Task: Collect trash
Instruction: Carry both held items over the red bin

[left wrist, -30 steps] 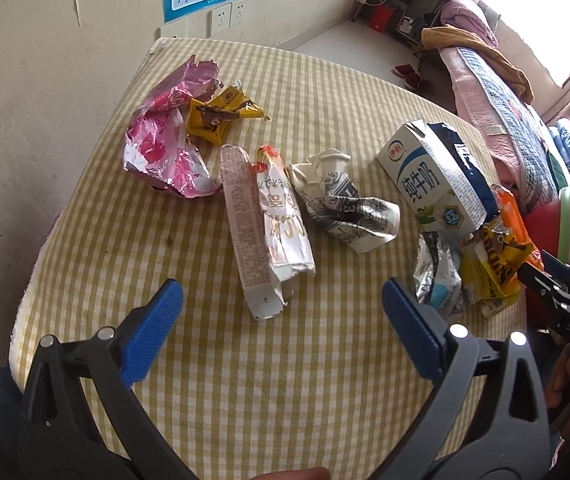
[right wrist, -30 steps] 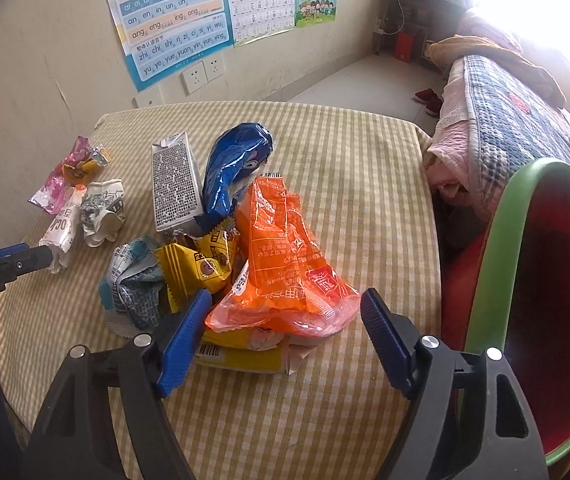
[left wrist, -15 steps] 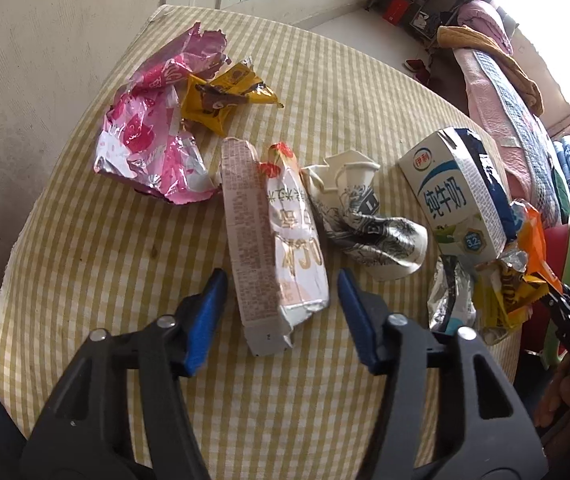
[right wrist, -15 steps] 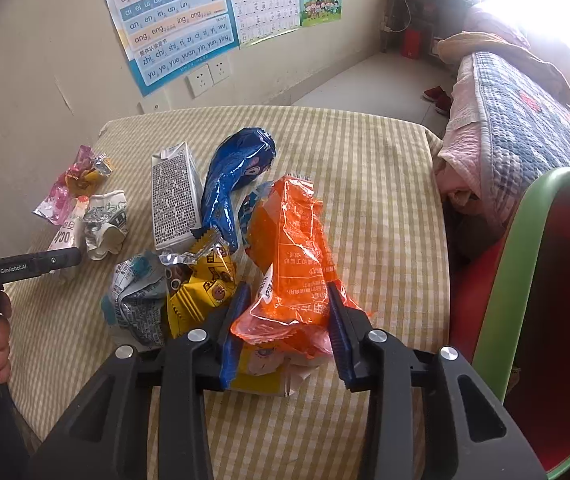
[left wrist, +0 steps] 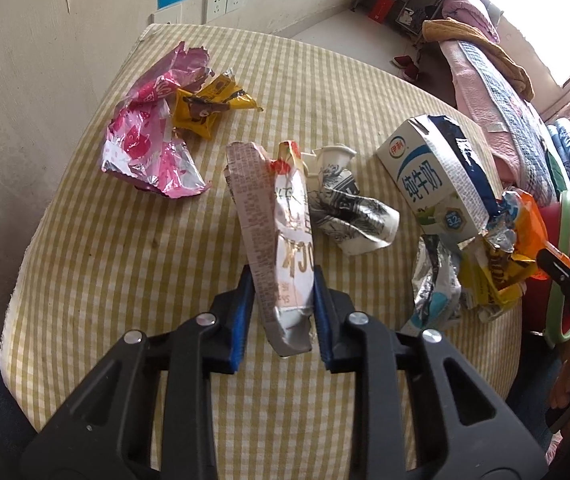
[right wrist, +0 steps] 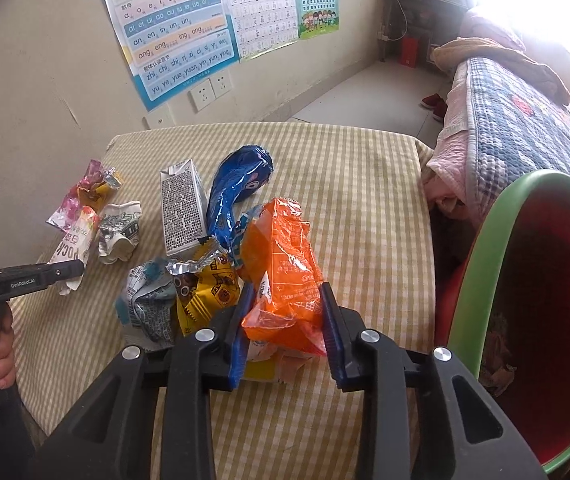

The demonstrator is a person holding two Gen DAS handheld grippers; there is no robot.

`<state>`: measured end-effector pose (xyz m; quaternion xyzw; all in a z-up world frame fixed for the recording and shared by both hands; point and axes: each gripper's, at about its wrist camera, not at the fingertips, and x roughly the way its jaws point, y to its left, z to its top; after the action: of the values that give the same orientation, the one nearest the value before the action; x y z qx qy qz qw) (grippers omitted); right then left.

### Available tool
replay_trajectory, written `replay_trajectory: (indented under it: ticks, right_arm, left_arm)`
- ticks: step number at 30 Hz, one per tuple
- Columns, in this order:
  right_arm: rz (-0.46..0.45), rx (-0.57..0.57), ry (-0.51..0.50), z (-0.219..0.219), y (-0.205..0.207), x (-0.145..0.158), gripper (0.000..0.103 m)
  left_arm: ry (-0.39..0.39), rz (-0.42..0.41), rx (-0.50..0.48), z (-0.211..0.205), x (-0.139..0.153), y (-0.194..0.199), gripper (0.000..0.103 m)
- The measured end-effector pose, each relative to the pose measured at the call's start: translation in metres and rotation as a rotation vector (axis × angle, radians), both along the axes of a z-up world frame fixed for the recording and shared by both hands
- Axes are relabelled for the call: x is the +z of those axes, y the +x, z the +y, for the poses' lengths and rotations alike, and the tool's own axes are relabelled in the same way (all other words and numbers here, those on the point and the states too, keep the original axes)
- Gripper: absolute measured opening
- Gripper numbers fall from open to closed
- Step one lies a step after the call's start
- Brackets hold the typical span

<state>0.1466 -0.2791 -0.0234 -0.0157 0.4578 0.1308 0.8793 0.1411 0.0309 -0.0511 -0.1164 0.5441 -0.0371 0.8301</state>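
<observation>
You're in a lived-in home, a bedroom by the look of it. Pinyin charts (right wrist: 173, 36) hang on the plaster wall above sockets (right wrist: 210, 91), the kind put up for a child. A bed (right wrist: 525, 120) with a quilt runs along the window side, a blanket (right wrist: 497, 56) heaped on it, and slippers (right wrist: 435, 103) sit on the floor beside it. Your table (right wrist: 365, 184) wears a checked cloth, its far edge near the wall.

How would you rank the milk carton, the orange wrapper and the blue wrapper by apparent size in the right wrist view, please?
1. orange wrapper, though it lies nearest the camera
2. blue wrapper and milk carton look alike, so I would not rank them.
</observation>
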Motion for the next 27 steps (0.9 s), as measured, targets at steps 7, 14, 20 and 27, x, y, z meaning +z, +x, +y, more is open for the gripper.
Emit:
replay_trajectory:
  ticks: [7,14,20,27]
  right_arm:
    - [-0.056,-0.009,0.016,-0.006,-0.017,0.026,0.031]
    - [-0.111,-0.024,0.057,-0.009,-0.041,0.054,0.031]
    - [-0.133,-0.061,0.085,-0.022,-0.059,0.066,0.031]
    - [-0.166,-0.134,0.088,-0.054,-0.073,0.078,0.031]
  left_arm:
    - [0.007,-0.064,-0.015,-0.008,0.031,-0.024,0.027]
    - [-0.005,-0.115,-0.032,-0.017,0.06,-0.046,0.027]
    - [-0.014,-0.144,-0.072,-0.039,0.079,-0.055,0.027]
    - [-0.034,-0.167,-0.158,-0.082,0.092,-0.052,0.027]
